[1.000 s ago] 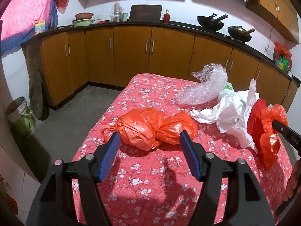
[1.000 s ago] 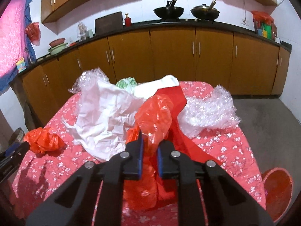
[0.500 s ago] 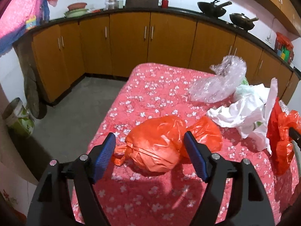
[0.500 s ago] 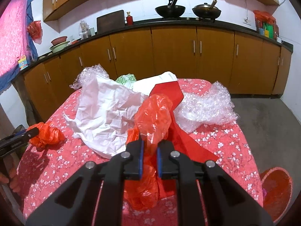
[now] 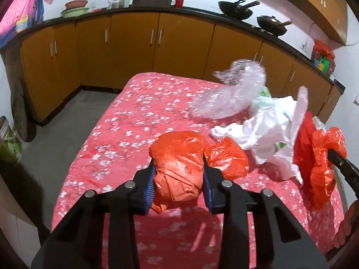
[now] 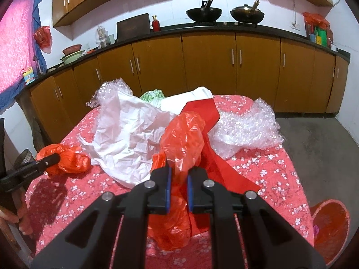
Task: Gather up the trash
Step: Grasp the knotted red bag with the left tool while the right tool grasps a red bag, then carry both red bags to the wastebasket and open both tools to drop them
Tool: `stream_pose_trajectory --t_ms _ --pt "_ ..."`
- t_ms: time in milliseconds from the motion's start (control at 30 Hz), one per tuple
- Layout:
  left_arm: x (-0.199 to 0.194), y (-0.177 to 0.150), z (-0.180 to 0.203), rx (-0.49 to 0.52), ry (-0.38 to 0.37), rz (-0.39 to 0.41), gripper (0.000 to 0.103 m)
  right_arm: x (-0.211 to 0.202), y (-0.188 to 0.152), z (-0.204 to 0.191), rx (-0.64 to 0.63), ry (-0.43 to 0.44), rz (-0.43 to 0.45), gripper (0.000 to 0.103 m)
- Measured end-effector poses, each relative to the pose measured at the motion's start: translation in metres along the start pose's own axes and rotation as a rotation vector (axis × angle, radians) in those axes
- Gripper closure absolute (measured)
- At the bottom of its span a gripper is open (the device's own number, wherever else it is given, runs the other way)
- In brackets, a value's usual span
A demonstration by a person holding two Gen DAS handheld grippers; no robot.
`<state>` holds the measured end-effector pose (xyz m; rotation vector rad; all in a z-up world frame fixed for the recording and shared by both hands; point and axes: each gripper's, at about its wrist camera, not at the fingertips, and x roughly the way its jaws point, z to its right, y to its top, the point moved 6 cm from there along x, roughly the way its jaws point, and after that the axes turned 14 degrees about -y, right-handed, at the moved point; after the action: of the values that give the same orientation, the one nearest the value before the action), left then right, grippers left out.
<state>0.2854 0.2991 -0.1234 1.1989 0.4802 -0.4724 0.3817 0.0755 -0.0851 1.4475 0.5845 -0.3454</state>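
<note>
**Both claws on orange bags, trash spread over the table**

Nearest on my left side: the left gripper [image 5: 178, 185] has a knotted orange bag [image 5: 179, 168] between its blue pads [image 5: 149, 190]. The jaws are closing, and both pads already sit against the sides of the bundle. A second lobe of the same bag bulges out just to the right of the far finger. The bag rests on the red flowered tablecloth [image 5: 134, 116], close to the near left edge of the table.

Nearest on my right side: the right gripper [image 6: 178, 187] is pinched narrow on a thin, crumpled orange plastic bag [image 6: 184, 139]. The film rises above the pads and hangs loose below them.

Just behind that bag lies a flat red sheet [image 6: 215, 157], touching it. To its left is a big crumpled white paper [image 6: 128, 130]. A green-printed wrapper [image 6: 153, 95] shows behind the paper, mostly hidden.

Farther out, one wad of bubble wrap [image 6: 246, 130] sits right of the red sheet; another [image 5: 231, 89] lies toward the far side of the table, beyond the white paper.

Off the table, low on my right, a red basket [image 6: 332, 226] stands on the floor.

Farthest: brown cabinets [image 6: 208, 62] under a dark counter, two black woks [image 6: 204, 13] on it.
</note>
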Motion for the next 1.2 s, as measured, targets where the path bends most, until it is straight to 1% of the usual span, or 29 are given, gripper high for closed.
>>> stream_pose_trajectory --t_ms 133,333,667,767,933,1100,1200 --pt "-0.002 0.002 0.024 0.057 -0.006 0.017 0.068 -0.006 0.003 0.006 0.006 -0.005 0.014 0.091" --pt "-0.014 0.016 0.048 0.113 -0.001 0.058 0.068 -0.018 0.012 0.019 0.032 -0.013 0.037 0.091" --pt "-0.05 0.044 0.074 0.144 0.002 0.155 0.068 -0.042 0.025 0.035 0.071 0.003 0.084 0.091" --pt "-0.054 0.05 0.088 0.162 -0.012 0.169 0.068 -0.048 0.028 0.044 0.088 0.0 0.097 0.091" --pt "-0.053 0.053 0.124 0.206 -0.052 0.183 0.068 -0.054 0.032 0.066 0.113 -0.023 0.114 0.091" --pt "-0.04 0.053 0.161 0.237 -0.109 0.179 0.068 -0.06 0.033 0.096 0.144 -0.065 0.128 0.091" --pt "-0.029 0.05 0.186 0.26 -0.145 0.166 0.068 -0.063 0.032 0.122 0.162 -0.104 0.133 0.091"
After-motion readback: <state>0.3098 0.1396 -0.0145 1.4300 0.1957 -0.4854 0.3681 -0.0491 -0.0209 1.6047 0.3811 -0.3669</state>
